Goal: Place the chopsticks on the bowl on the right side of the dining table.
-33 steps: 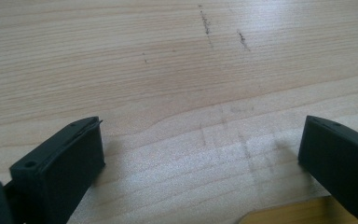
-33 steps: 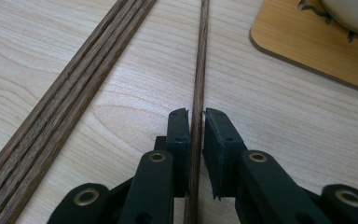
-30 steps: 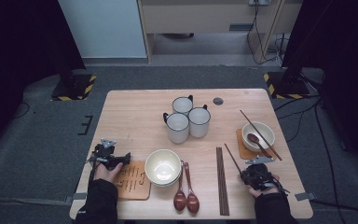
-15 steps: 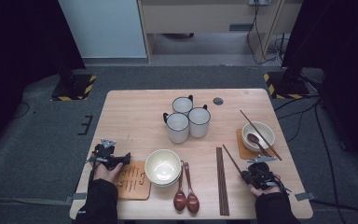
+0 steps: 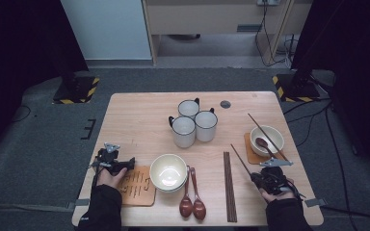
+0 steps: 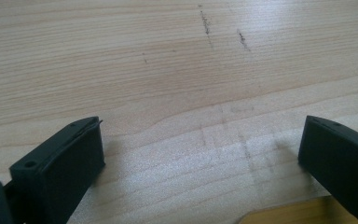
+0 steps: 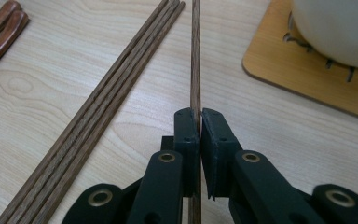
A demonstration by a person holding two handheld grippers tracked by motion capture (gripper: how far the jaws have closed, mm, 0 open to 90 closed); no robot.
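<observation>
One thin chopstick point(image 7: 196, 56) sits pinched in the right tool point(image 7: 199, 116), jaws closed near its end; light, stiff, slippery wood, likely to pivot. Left tool point(image 6: 200, 154) gapes wide, empty

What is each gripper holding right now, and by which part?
The right gripper is shut on a single chopstick, clamped near its near end. The left gripper is open over bare table, holding nothing.
</observation>
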